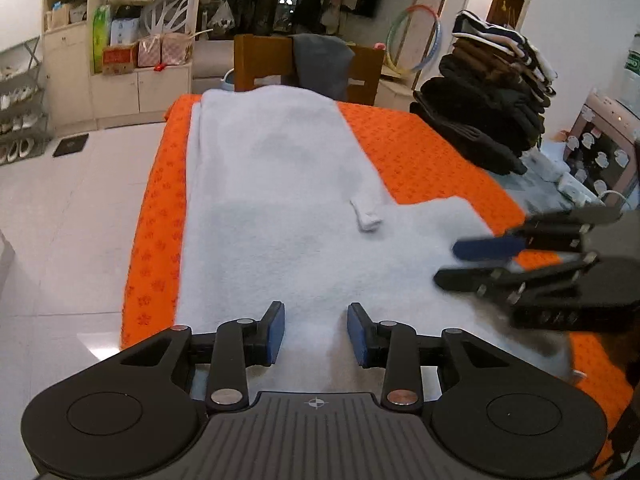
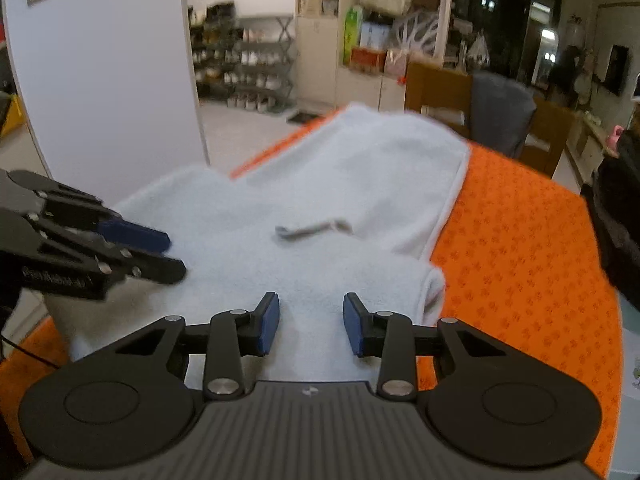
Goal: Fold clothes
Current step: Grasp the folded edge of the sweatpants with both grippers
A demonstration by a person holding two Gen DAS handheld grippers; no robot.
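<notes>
Two tongs are in view, both with blue pads apart and nothing between them. The left tongs (image 1: 316, 330) hang over the near end of a pale blue fleece garment (image 1: 272, 184), close to the counter's near edge. The right tongs (image 2: 311, 322) hang over the same near end, beside a rolled fold of the garment (image 2: 430, 284) toward the counter's right edge. Each tool shows in the other's view: the right tongs (image 1: 472, 264) enter the left wrist view from the right, motion-blurred.

The garment lies flat on an orange patterned cloth (image 1: 420, 152) that covers the counter and runs lengthwise from the near edge to the far edge, nearer the left edge. A small tab of the same fabric (image 1: 366, 216) sits on it about midway.

At the far right corner stands a tall stack of dark folded clothes (image 1: 492, 92), resting on the counter. Past the far edge stands a wooden chair (image 1: 260, 64) with a grey garment (image 1: 322, 64) draped over its back. Further off are shelves with boxes and bags (image 1: 120, 20).
</notes>
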